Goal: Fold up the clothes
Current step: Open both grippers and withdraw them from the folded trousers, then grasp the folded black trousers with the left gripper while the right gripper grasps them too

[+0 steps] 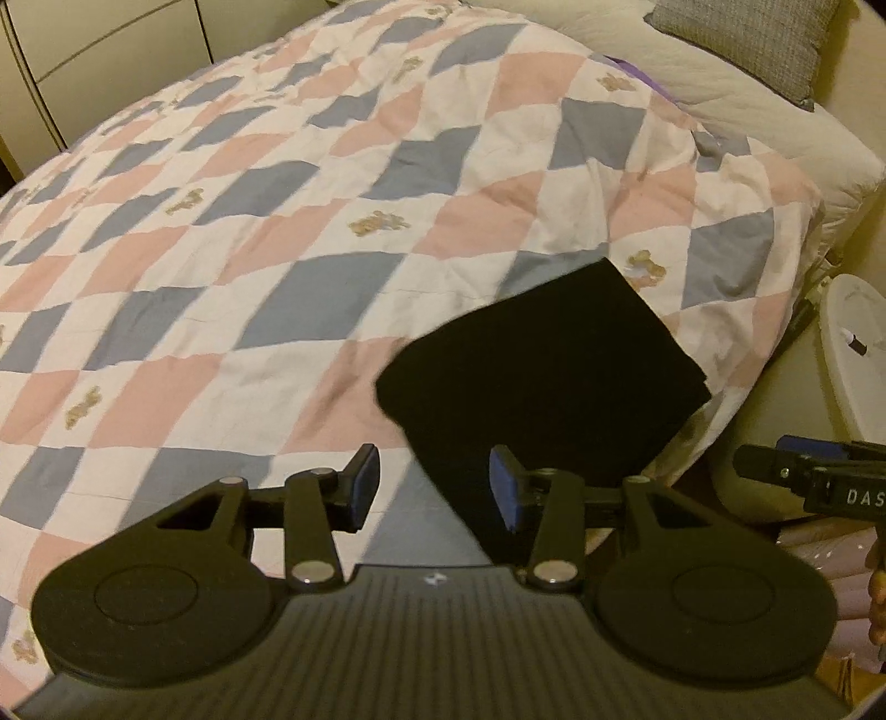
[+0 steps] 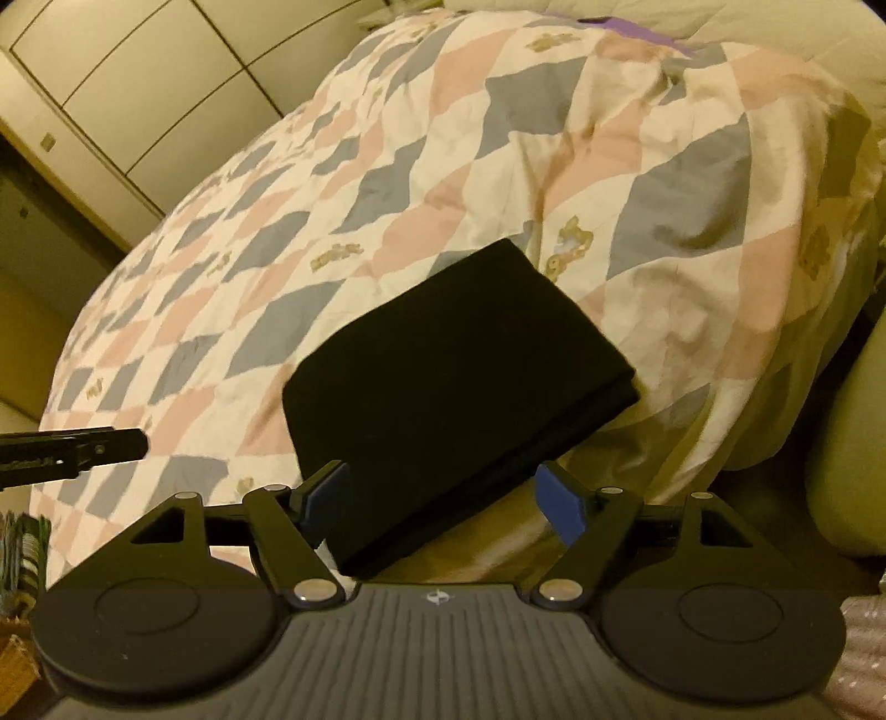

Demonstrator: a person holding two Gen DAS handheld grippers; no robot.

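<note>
**Folded black garment lies at the bed's corner, both grippers spread**

Cream cupboard panels (image 1: 111, 39) line the wall at 10 o'clock in both wrist views, behind a bed covered by a quilted bedspread of pink, grey-blue and white diamonds (image 1: 277, 221). A grey woven pillow (image 1: 753, 39) rests at 1 o'clock in the left view, on a pale cream padded mattress edge (image 1: 747, 111). A strip of purple fabric (image 2: 653, 33) shows at 12 o'clock in the right view, at the far end of the bedspread.

The folded black cloth garment (image 1: 542, 365) lies flat on the bedspread close to the bed's near corner, a neat rectangle with stacked layers visible along its edge (image 2: 459, 354). In the left view it sits at 1 o'clock from the frame centre; in the right view it is central.

The left hand-held gripper (image 1: 434, 487) is spread, its blue-padded fingers (image 1: 365, 484) apart and holding nothing, just short of the garment's near edge. The right hand-held gripper (image 2: 443, 498) is likewise spread wide, with the garment's near corner seen between its fingers; whether they touch it cannot be told.

A white round-topped object (image 1: 853, 343) stands beside the bed at 3 o'clock in the left view.
</note>
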